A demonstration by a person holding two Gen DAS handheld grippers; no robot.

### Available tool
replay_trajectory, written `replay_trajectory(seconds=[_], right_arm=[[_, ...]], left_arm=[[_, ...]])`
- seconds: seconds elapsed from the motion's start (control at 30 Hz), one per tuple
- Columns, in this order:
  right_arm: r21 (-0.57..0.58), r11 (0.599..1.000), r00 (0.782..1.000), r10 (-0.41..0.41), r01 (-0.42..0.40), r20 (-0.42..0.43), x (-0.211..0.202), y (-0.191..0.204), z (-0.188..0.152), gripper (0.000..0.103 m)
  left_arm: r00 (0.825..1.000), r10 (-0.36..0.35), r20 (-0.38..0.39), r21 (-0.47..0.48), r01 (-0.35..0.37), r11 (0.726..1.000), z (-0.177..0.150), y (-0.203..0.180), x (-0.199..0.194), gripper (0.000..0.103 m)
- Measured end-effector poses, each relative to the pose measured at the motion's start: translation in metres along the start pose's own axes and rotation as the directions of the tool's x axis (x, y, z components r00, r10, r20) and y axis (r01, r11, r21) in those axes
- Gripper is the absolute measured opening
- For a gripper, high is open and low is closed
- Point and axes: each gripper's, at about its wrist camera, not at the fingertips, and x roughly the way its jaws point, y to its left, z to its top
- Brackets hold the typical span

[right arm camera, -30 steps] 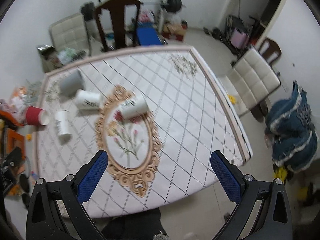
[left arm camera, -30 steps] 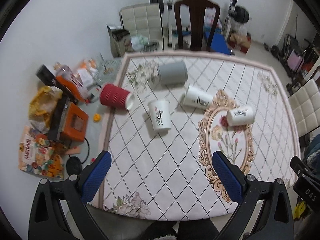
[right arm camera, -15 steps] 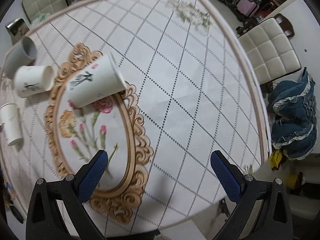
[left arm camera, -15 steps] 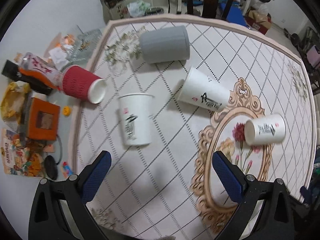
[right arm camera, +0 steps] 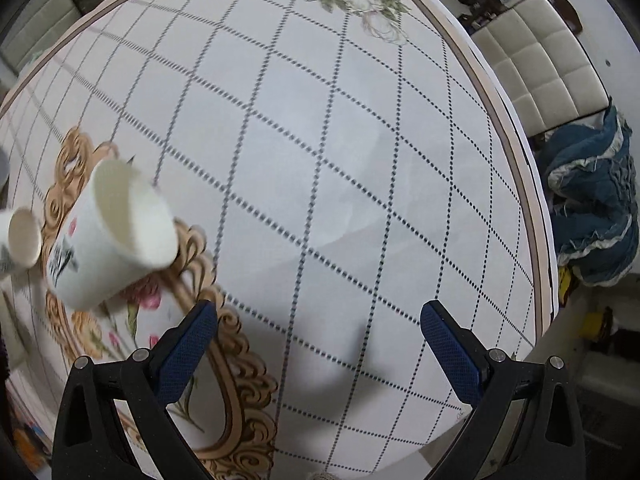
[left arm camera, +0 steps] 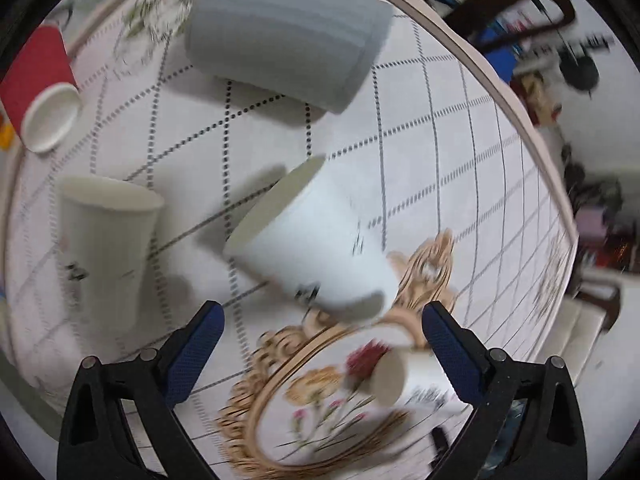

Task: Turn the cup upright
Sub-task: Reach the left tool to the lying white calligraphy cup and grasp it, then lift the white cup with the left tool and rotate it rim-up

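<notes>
Several cups lie on their sides on the patterned table [left arm camera: 440,152]. In the left wrist view a white paper cup [left arm camera: 316,248] lies just ahead of my open, empty left gripper [left arm camera: 320,332]. Another white cup [left arm camera: 104,240] lies to its left, a grey cup [left arm camera: 288,36] behind, a red cup [left arm camera: 36,84] far left, and one more white cup [left arm camera: 412,380] by the right finger. In the right wrist view a white cup [right arm camera: 108,236] lies left of my open, empty right gripper [right arm camera: 318,332], its mouth facing me.
A cream padded chair [right arm camera: 548,72] and a blue denim heap [right arm camera: 596,216] stand past the table's right edge. A dark wooden chair [left arm camera: 520,4] stands behind the table. The table edge [right arm camera: 536,240] runs close on the right.
Both grippers have moved down and forward toward the table; the cups now look much larger and nearer. Both grippers stay open.
</notes>
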Motion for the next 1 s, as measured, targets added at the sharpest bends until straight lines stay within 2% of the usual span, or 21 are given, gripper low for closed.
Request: replay_trajectory(seconds=[0.13,0.23,0.3,0.33,0.4,0.6,0.67,0.87,1.0], right_arm=[[0.01,1.0,1.0,-0.01,0.01,0.007,0.003,0.0,0.011,0.103],[0.02,1.0,1.0,-0.008,0.008,0.005,0.007,-0.003,0.016,0.103],[0.018,1.0,1.0,-0.014,0.014,0.008,0.007,-0.001,0.019,0.103],[0.018,1.0,1.0,-0.014,0.014,0.008,0.007,0.001,0.019,0.103],[0.016,1.0,1.0,-0.017,0.017,0.01,0.007,0.002,0.02,0.103],[0.014,1.0,1.0,-0.017,0.017,0.009,0.004,-0.001,0.014,0.102],[0.012,1.0,1.0,-0.014,0.014,0.01,0.007,-0.008,0.014,0.102],[0.002,1.0,1.0,0.004,-0.004,0.017,0.007,-0.015,0.01,0.102],[0.002,1.0,0.999,0.025,-0.025,0.026,0.006,-0.017,0.003,0.102]], left_arm=[[1.0,-0.012,0.002,-0.081,0.012,0.997,0.017,0.006,0.014,0.099],[1.0,-0.003,-0.006,-0.111,0.002,0.994,0.024,0.009,0.027,0.087],[1.0,0.007,-0.005,-0.104,-0.007,0.995,0.025,0.01,0.031,0.083],[1.0,0.012,-0.003,-0.094,-0.012,0.996,0.026,0.009,0.033,0.081],[0.999,0.032,0.002,-0.05,-0.032,0.998,0.026,0.006,0.037,0.071],[0.991,0.118,0.062,0.086,-0.123,0.989,0.024,-0.004,0.036,0.068],[0.983,0.158,0.093,0.142,-0.17,0.975,0.022,-0.009,0.034,0.068],[0.945,0.263,0.192,0.296,-0.312,0.903,0.007,-0.021,0.021,0.068],[0.939,0.267,0.216,0.296,-0.323,0.899,-0.002,-0.011,0.001,0.068]])
